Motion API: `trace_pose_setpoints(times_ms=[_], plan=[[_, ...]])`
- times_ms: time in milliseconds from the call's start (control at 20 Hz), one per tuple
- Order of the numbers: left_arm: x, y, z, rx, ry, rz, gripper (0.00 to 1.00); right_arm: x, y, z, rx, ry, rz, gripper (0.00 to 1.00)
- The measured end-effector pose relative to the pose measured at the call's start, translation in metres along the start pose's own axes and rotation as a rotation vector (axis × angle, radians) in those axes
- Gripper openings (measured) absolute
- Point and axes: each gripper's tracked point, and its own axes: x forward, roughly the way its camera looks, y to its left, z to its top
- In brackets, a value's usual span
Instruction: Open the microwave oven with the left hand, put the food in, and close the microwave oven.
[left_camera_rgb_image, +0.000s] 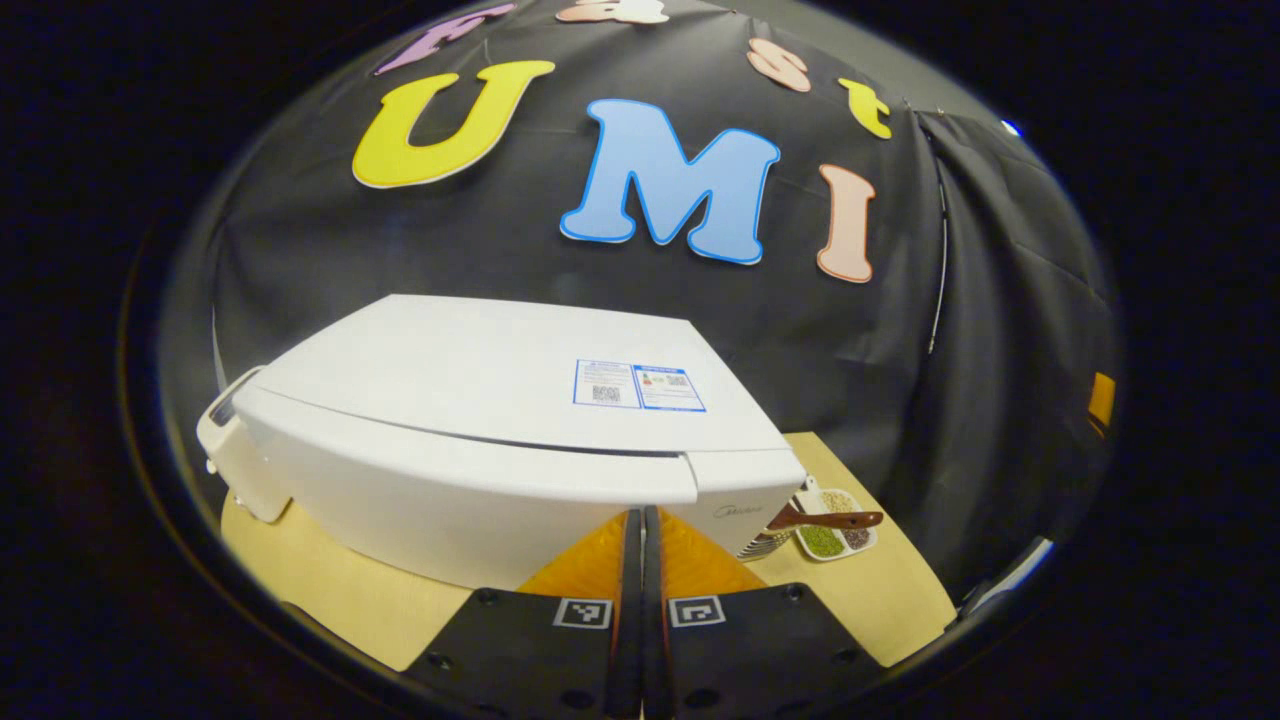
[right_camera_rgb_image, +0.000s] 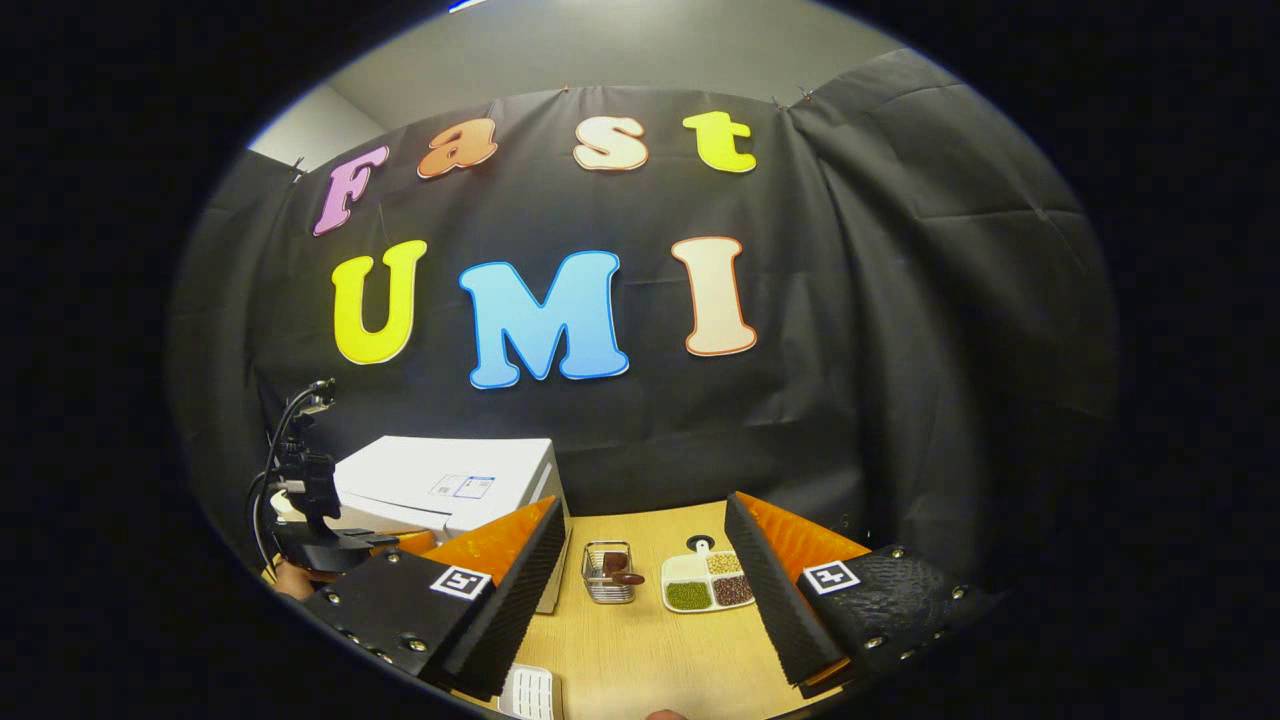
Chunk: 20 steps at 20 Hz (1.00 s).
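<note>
Meanwhile, the microwave (left_camera_rgb_image: 480, 440) is sitting shut at the clenched left gripper's (left_camera_rgb_image: 640, 560) twelve o'clock; the released right gripper (right_camera_rgb_image: 640, 580) is facing a wire basket (right_camera_rgb_image: 606, 573) and divided dish (right_camera_rgb_image: 708, 582) (grains, beans).

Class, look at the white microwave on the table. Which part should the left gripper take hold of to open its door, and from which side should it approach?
Probably the handle, the raised piece at the left end of the microwave door. It stands proud of the curved front, so fingers could close across it from the front. The left gripper is shut now and must open first.
</note>
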Motion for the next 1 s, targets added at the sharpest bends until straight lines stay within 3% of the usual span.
trace_pose_setpoints(times_ms=[50,300,600,650,800,850,1000], plan=[[-0.001,-0.002,-0.007,-0.03,0.045,-0.008,0.07,-0.002,0.0,-0.001,-0.002,0.004,-0.001,0.98],[-0.029,0.014,0.008,0.001,-0.012,0.025,0.07,-0.01,0.006,-0.003,-0.029,0.005,0.004,0.98],[-0.156,0.026,0.106,0.062,-0.301,0.079,0.07,-0.008,0.032,0.04,-0.028,-0.06,0.054,0.98],[-0.178,0.022,0.125,0.054,-0.35,0.059,0.17,-0.007,0.037,0.05,-0.031,-0.075,0.065,0.98],[-0.245,0.035,0.18,0.06,-0.462,0.079,0.81,-0.007,0.053,0.085,-0.017,-0.113,0.094,0.97],[-0.265,0.039,0.197,0.075,-0.5,0.1,0.98,-0.01,0.058,0.098,-0.01,-0.125,0.1,0.98],[-0.313,0.038,0.222,0.113,-0.568,0.13,0.96,-0.022,0.072,0.128,-0.011,-0.163,0.105,0.98]])
